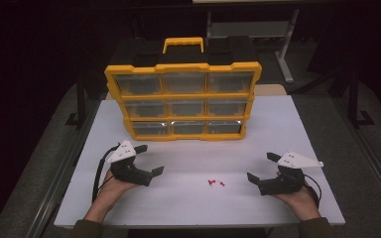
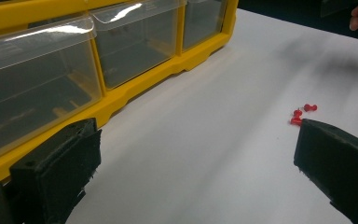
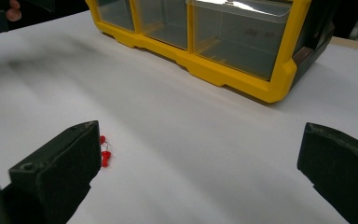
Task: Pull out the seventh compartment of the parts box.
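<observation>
Work looked barely begun: red push pins lay loose on the white table, bunched in a small cluster near the front edge, roughly midway btwn the two grippers and well apart from the yellow organizer. Count seemed to be three, but too small to be sure. Left gripper sat low by the table on the person's left hand, jaws spread wide, nothing btwn them; in the left gripper view the pins showed just past the right-hand jaw. Right gripper likewise low, jaws spread, holding nothing; in the right gripper view the pins showed just beside the left-hand jaw. Neither gripper touched a pin. Organizer stood upright at the back of the table, handle on top, three rows of three clear drawers. All nine appeared pushed in, none pulled out. Bottom row drawers seen close up in the left gripper view looked empty, same in the right gripper view; upper rows too dim to tell contents. My read: everything was left to do, i.e. pick up pins, open a drawer, drop pins in, shut it. Pins small & flat-lying, so the pinch will want care.
</observation>
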The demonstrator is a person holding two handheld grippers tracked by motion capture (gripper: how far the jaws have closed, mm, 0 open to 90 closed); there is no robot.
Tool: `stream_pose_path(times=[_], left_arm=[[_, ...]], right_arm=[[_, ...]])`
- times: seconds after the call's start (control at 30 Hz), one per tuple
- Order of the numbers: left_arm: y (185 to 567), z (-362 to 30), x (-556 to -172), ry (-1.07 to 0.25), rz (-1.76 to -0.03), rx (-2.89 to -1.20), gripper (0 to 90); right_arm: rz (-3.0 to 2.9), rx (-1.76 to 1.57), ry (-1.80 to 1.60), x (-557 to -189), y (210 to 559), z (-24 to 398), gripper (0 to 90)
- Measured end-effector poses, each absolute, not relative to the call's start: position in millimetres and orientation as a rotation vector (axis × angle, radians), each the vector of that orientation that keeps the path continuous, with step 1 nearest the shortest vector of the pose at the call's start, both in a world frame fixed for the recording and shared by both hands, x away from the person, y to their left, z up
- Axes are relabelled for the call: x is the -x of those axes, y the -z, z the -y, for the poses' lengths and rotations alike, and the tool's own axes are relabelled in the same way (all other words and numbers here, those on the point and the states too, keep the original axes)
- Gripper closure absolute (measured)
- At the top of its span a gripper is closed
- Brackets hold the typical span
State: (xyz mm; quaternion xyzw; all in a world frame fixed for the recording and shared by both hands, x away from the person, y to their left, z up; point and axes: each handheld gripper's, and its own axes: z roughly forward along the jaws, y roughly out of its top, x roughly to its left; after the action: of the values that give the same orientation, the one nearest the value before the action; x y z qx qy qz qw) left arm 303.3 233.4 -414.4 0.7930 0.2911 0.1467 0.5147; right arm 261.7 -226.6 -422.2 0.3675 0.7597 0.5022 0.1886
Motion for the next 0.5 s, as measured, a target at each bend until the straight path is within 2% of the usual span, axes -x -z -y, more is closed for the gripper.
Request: stream_pose_path(times=[0.5], left_arm=[[412.2, -225.0, -309.7, -0.373, -0.679, -1.897, 0.0]], right_arm=[[-2.137, -1.035, -1.417, -261.7, 422.2, 226.1, 0.0]])
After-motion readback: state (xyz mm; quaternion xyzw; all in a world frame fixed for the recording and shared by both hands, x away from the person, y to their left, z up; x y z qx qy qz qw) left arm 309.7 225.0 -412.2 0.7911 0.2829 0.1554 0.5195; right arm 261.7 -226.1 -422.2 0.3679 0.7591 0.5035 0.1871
